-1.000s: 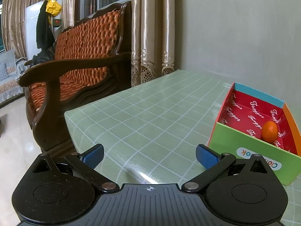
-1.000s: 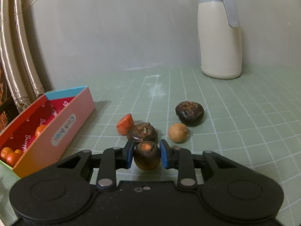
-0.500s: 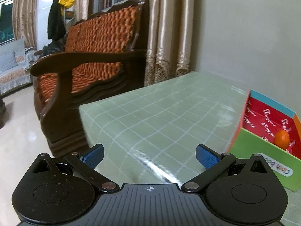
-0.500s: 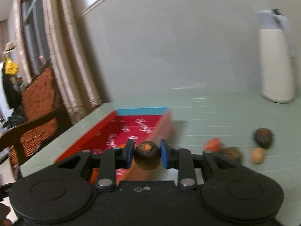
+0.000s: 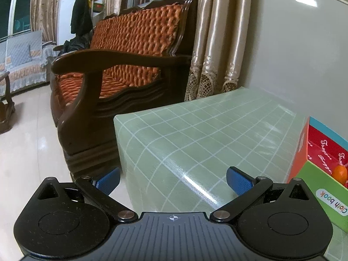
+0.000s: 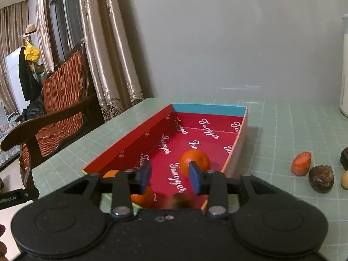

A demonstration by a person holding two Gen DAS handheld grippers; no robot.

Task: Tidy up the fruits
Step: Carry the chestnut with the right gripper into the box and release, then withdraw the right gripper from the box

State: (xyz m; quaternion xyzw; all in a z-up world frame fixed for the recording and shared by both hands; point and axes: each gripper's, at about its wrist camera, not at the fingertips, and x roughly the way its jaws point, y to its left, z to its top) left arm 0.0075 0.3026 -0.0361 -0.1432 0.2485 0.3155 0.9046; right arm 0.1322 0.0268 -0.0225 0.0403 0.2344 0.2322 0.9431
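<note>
My right gripper (image 6: 170,177) is open above the near end of the red-lined box (image 6: 130,140). A blurred brown fruit (image 6: 181,201) is just below the jaws, inside the box. An orange (image 6: 194,162) lies mid-box, with two more oranges (image 6: 142,198) at the near end. On the table right of the box lie an orange-red fruit (image 6: 301,163) and a dark brown fruit (image 6: 320,178). My left gripper (image 5: 173,179) is open and empty over the table's left corner; the box (image 5: 322,181) with one orange (image 5: 340,174) is at its right.
The green checked table (image 5: 206,134) ends at a corner near the left gripper. A wooden sofa (image 5: 121,65) stands beyond it, with curtains (image 5: 217,43) by the wall. A white jug (image 6: 344,69) stands at the far right. Two more fruits sit at the right edge.
My right gripper carried the brown fruit left over the box and opened; the fruit has dropped out of the jaws. My left gripper swung left, staying open.
</note>
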